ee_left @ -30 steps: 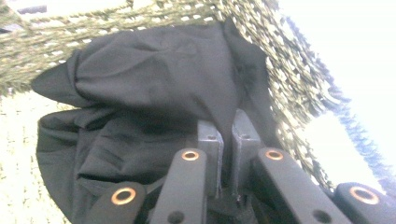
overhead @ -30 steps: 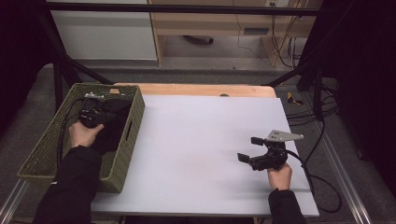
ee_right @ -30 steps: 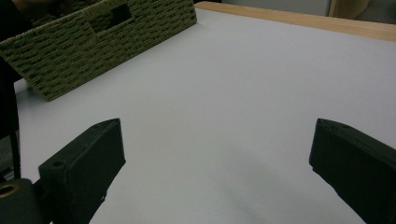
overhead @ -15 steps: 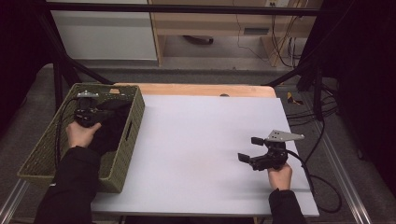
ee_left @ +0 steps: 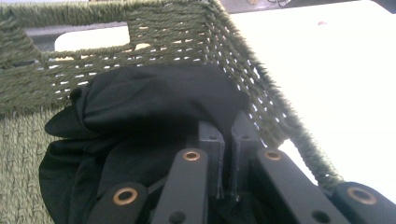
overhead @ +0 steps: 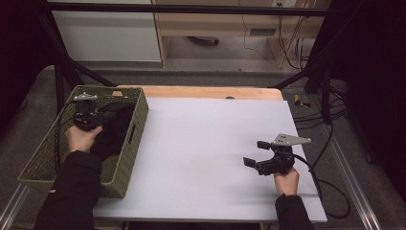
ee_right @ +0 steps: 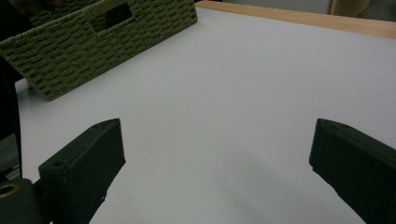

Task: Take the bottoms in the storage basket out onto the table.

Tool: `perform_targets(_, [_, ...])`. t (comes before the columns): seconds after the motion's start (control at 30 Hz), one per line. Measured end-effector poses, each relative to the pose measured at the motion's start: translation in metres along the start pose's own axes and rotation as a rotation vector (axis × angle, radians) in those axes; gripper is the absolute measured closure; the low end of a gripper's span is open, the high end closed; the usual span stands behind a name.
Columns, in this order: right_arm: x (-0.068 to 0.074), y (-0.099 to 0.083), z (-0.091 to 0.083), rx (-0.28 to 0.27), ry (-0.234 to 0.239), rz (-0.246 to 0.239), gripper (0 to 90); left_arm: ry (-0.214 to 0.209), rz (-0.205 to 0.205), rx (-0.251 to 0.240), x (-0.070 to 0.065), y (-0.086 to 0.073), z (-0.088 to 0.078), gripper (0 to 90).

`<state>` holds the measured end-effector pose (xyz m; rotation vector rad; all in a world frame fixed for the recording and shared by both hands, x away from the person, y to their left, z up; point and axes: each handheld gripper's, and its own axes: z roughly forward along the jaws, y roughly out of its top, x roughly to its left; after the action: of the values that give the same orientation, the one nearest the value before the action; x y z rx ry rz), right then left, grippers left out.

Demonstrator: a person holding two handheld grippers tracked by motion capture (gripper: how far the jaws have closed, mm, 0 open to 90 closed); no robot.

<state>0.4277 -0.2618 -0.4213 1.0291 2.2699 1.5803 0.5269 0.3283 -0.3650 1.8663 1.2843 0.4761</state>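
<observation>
- Basket [overhead: 128, 158] of green weave sits at the tabletop's [overhead: 206, 143] left edge, long axis running front to back.
- Black cloth [ee_left: 154, 107] lies bunched inside the basket, against its right wall; no clear long axis.
- Left gripper [ee_left: 229, 140] jaws are closed, pinching the cloth.
- Right gripper [overhead: 256, 153] rests well right of the basket, jaws wide apart and holding nothing, bare tabletop between.

Work surface: white table [overhead: 201, 143]
You see a green woven basket [overhead: 128, 143] resting on its left edge; a wooden strip [overhead: 210, 92] borders its far side.

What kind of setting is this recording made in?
Probably a lab or workshop data-collection bench: a white-topped table inside a black metal frame, loose cables trailing beside it, and a green woven basket of black cloth as the prop.
</observation>
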Motion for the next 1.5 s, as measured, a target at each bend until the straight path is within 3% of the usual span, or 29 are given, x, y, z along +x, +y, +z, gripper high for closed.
perform_targets(0.27, [0.000,0.001,-0.001,-0.007,0.002,0.004,3.9,0.017,0.004,-0.009,0.001,0.004,-0.005,86.0])
perform_targets(0.97, [-0.001,0.001,0.000,-0.003,-0.001,0.000,3.9,-0.028,0.018,-0.061,0.003,0.012,-0.039,86.0])
perform_targets(1.5, [-0.001,0.000,0.000,-0.001,0.000,0.000,3.9,-0.055,0.075,-0.084,-0.002,0.021,-0.071,86.2])
